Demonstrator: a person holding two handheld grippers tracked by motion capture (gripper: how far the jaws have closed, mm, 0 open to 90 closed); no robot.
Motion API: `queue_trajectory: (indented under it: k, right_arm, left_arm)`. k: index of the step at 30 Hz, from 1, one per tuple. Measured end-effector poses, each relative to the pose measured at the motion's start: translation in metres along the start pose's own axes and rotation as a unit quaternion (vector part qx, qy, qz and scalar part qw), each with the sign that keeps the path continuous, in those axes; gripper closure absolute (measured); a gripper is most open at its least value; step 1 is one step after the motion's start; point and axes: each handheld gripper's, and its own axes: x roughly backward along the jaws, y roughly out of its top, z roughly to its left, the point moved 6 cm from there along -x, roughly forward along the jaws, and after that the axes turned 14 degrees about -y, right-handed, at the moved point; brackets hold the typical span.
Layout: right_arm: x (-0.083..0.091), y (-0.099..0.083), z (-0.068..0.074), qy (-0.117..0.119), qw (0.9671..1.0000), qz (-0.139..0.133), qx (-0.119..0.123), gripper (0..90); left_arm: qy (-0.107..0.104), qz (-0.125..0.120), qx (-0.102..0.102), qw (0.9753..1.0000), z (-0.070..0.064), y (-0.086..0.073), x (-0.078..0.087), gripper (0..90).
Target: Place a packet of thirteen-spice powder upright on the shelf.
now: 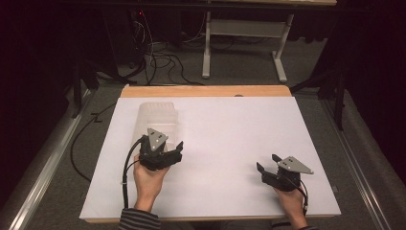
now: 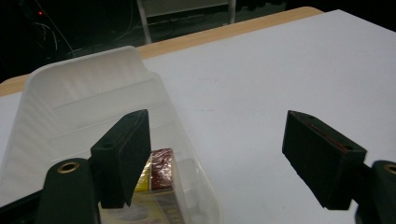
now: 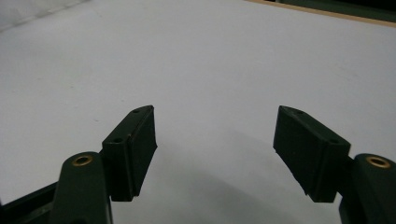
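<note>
Jaws on both tools stand spread, with nothing between them. On the left gripper (image 1: pixel 168 154) they hang at the near end of a translucent plastic container (image 1: pixel 158 116) that lies on the white table (image 1: pixel 230 124) toward its far left; in the left gripper view one jaw sits over the container's open mouth and the other over bare table beside its right wall, so the wall falls between them. That placement suggests an approach to take the container by its rim, or to reach what lies inside, though I cannot tell which. Inside, at the near end, lies a small packet (image 2: pixel 156 175) with red and yellow print; its full shape is hidden behind the jaw. The right gripper (image 1: pixel 269 165) hovers low over the table on the near right, well apart from the container, its jaws aimed across empty white surface. I judge it held in reserve, out of the left hand's way. No contact with the container is evident at this moment.
</note>
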Motion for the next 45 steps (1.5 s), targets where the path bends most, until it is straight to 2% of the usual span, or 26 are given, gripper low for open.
queue_trajectory:
  k: [19, 36, 45]
  right_arm:
    - [0.0, 0.0, 0.0, 0.0, 1.0, 0.001, -0.001, 30.7]
    - [0.0, 0.0, 0.001, -0.001, 1.0, 0.006, 0.003, 30.7]
    - [0.0, 0.0, 0.001, -0.001, 1.0, 0.004, 0.004, 30.7]
  left_arm:
    - [-0.031, -0.001, -0.016, 0.9994, -0.024, 0.001, -0.004, 24.8]
    - [-0.051, 0.003, -0.021, 0.9985, -0.038, -0.003, -0.009, 25.1]
    - [-0.058, -0.003, -0.025, 0.998, -0.045, -0.005, -0.012, 26.2]
